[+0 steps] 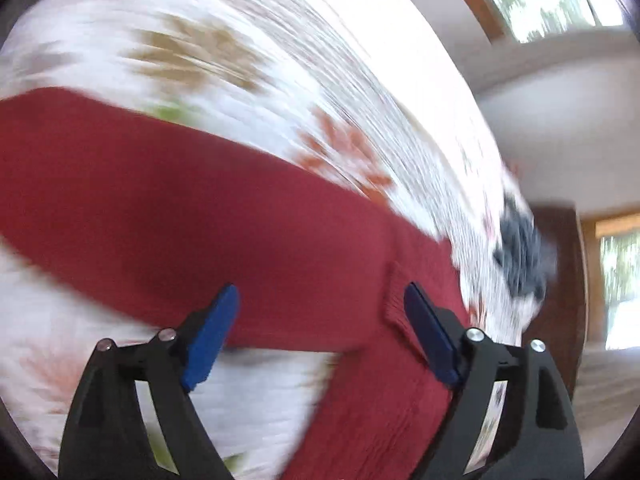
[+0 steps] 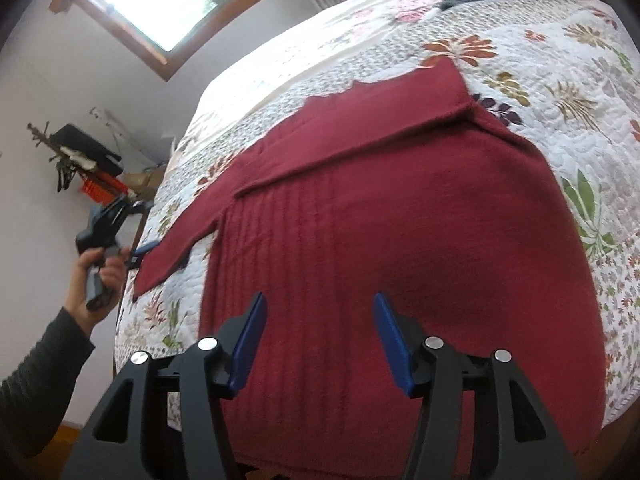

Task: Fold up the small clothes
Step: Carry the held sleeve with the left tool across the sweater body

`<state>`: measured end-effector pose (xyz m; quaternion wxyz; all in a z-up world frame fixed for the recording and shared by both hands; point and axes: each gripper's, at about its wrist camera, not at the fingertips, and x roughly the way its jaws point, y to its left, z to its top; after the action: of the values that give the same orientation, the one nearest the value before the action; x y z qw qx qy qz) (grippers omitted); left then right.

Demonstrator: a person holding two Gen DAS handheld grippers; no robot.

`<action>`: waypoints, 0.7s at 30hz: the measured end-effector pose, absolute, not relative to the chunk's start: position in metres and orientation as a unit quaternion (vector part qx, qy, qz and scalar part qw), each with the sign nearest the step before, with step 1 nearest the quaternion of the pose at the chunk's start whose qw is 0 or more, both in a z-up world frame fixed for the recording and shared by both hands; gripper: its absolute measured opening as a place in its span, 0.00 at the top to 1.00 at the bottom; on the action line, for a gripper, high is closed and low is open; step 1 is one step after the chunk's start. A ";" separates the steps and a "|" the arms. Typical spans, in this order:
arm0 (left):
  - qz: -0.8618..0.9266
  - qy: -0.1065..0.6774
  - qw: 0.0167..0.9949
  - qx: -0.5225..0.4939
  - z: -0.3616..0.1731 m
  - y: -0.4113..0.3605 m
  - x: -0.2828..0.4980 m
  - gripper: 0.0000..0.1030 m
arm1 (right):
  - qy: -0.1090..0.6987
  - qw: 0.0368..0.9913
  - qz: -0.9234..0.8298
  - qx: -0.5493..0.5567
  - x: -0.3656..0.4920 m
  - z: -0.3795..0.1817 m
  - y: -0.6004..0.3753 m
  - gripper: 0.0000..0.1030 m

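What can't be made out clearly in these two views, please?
- Left wrist view: motion blur smears the quilt pattern and grey garment.
- Right wrist view: sweater hem hidden behind the right gripper.
- Right wrist view: left gripper fingertips too small, partly behind the sleeve.

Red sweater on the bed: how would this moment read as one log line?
red sweater flat on quilt, one sleeve folded | left gripper open at other sleeve | right gripper open above hem

No readable text, labels, brands or numbers in either view. Sweater (image 2: 360,220): plain knit, no tag showing. Quilt (image 2: 560,92): floral print only, no lettering. Left wrist view too motion-blurred to make out any fine marks.
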<state>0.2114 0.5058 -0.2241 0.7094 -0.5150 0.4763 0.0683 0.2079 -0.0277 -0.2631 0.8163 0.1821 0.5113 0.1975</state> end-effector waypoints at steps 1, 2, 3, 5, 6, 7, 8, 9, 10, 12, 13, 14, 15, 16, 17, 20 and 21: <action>0.089 0.466 0.703 -0.530 -0.227 0.528 0.189 0.18 | 0.511 0.816 0.202 0.179 0.205 -0.261 -0.023 0.45; 0.112 0.454 0.693 -0.549 -0.231 0.550 0.165 0.18 | 0.512 0.815 0.205 0.176 0.203 -0.261 -0.018 0.43; 0.126 0.443 0.685 -0.565 -0.233 0.565 0.148 0.18 | 0.513 0.814 0.207 0.175 0.201 -0.261 -0.016 0.43; 0.165 0.411 0.665 -0.601 -0.241 0.602 0.101 0.18 | 0.521 0.810 0.208 0.172 0.199 -0.264 -0.006 0.41; 0.178 0.405 0.660 -0.607 -0.243 0.610 0.089 0.18 | 0.526 0.806 0.210 0.172 0.198 -0.265 -0.002 0.41; 0.193 0.398 0.653 -0.614 -0.247 0.622 0.075 0.18 | 0.527 0.805 0.212 0.171 0.198 -0.266 0.002 0.41; 0.203 0.394 0.648 -0.619 -0.251 0.630 0.066 0.18 | 0.528 0.805 0.215 0.167 0.197 -0.265 0.007 0.41; 0.210 0.392 0.645 -0.621 -0.252 0.630 0.067 0.18 | 0.528 0.804 0.217 0.163 0.196 -0.265 0.012 0.41; 0.216 0.393 0.643 -0.621 -0.257 0.636 0.063 0.18 | 0.531 0.803 0.220 0.159 0.197 -0.266 0.018 0.41; 0.221 0.401 0.642 -0.615 -0.267 0.647 0.066 0.18 | 0.534 0.801 0.222 0.154 0.198 -0.268 0.026 0.41; 0.223 0.400 0.642 -0.615 -0.271 0.651 0.068 0.18 | 0.535 0.801 0.222 0.151 0.198 -0.268 0.029 0.41; 0.225 0.398 0.641 -0.616 -0.274 0.650 0.072 0.18 | 0.537 0.800 0.222 0.148 0.199 -0.268 0.033 0.41; 0.229 0.396 0.640 -0.618 -0.278 0.654 0.074 0.18 | 0.538 0.800 0.222 0.146 0.199 -0.268 0.036 0.41; 0.231 0.393 0.640 -0.618 -0.282 0.657 0.075 0.18 | 0.539 0.800 0.222 0.145 0.198 -0.267 0.037 0.41; 0.238 0.395 0.641 -0.614 -0.284 0.659 0.079 0.19 | 0.539 0.800 0.222 0.142 0.198 -0.267 0.040 0.41; 0.251 0.409 0.645 -0.595 -0.289 0.666 0.084 0.44 | 0.542 0.799 0.222 0.136 0.198 -0.268 0.047 0.41; 0.252 0.409 0.644 -0.595 -0.288 0.668 0.084 0.71 | 0.544 0.798 0.221 0.135 0.199 -0.269 0.048 0.41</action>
<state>0.0840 0.6678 -0.2884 0.6444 -0.5950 0.4089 0.2520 0.1986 0.0485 -0.2691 0.7980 0.1349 0.5440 0.2214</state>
